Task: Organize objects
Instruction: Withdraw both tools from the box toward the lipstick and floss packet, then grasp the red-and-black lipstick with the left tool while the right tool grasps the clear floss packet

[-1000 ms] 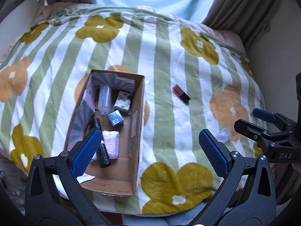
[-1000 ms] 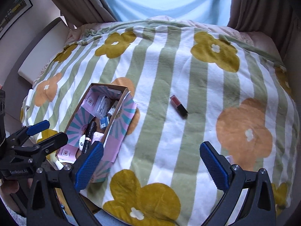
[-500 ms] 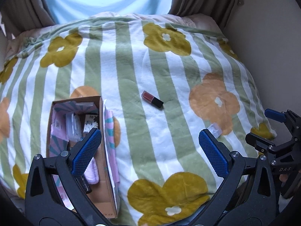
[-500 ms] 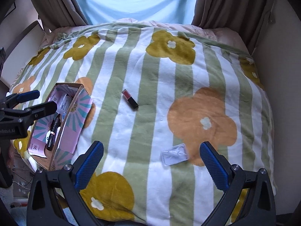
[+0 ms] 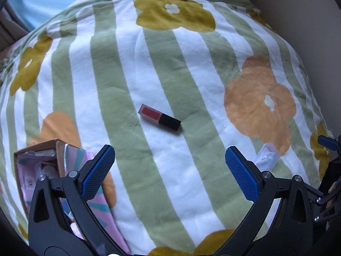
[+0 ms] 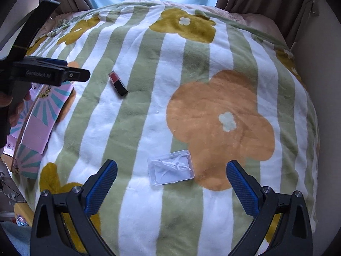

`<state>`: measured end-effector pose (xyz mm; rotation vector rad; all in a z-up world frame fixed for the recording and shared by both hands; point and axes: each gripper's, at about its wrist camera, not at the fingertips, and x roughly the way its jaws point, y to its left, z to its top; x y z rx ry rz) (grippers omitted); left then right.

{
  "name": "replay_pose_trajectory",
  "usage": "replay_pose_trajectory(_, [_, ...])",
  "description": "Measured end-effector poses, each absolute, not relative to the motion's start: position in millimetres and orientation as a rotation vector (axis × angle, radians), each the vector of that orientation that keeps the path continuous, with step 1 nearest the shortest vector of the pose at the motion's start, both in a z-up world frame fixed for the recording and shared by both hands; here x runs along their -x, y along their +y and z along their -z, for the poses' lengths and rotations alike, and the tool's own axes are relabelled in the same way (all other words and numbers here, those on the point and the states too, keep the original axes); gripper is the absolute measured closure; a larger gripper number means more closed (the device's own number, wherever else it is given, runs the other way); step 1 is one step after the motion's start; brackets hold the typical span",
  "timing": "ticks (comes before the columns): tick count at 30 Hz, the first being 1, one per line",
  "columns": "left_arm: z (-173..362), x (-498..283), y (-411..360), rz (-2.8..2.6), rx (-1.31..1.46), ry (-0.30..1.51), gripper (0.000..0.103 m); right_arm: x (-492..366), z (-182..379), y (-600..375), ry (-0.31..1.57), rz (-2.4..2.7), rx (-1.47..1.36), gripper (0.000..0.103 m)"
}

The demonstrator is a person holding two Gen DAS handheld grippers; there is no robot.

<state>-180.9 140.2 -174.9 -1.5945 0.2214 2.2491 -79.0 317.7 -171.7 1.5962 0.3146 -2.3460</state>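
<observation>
Left gripper [image 5: 169,171]: black plastic frame with triangular cut-outs; two fingers faced with blue, finely textured pads [image 5: 98,172]; silver round screws sat at the finger pivots. Right gripper [image 6: 171,186]: the same build, black arms, blue ridged pads [image 6: 243,188], silver screws at the joints. In the right wrist view the left gripper appeared side-on at the left edge; its black body carried pale lettering reading "GenRobot.AI"; a single screw marked its tip; a hand [image 6: 8,106] showed partly behind it, its details unclear.
</observation>
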Motion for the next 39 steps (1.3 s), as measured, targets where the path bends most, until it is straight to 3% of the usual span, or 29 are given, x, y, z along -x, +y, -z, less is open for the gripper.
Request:
replay_pose_trajectory(9, [259, 225, 151, -2.189, 1.671, 0.254, 0.0, 92, 241, 318, 0.348, 2.248, -1.637, 0.001])
replay_pose_trajectory(20, [300, 242, 157, -2.15, 1.699, 0.325, 0.001, 107, 279, 322, 0.35, 2.2, -1.697, 0.002])
replay_pose_trajectory(23, [307, 247, 159, -2.135, 1.705, 0.328, 0.011, 107, 281, 324, 0.341, 2.192, -1.697, 0.012])
replay_pose_trajectory(25, [311, 249, 159, -2.123, 1.698, 0.32, 0.02, 107, 282, 323, 0.364, 2.198, -1.699, 0.025])
replay_pose_trajectory(34, [308, 247, 155, -2.124, 1.665, 0.349, 0.059, 106, 276, 327, 0.34, 2.22, -1.711, 0.025])
replay_pose_trajectory(39, [307, 248, 146, -2.115, 1.667, 0.318, 0.065, 105, 271, 330, 0.322, 2.217, -1.709, 0.025])
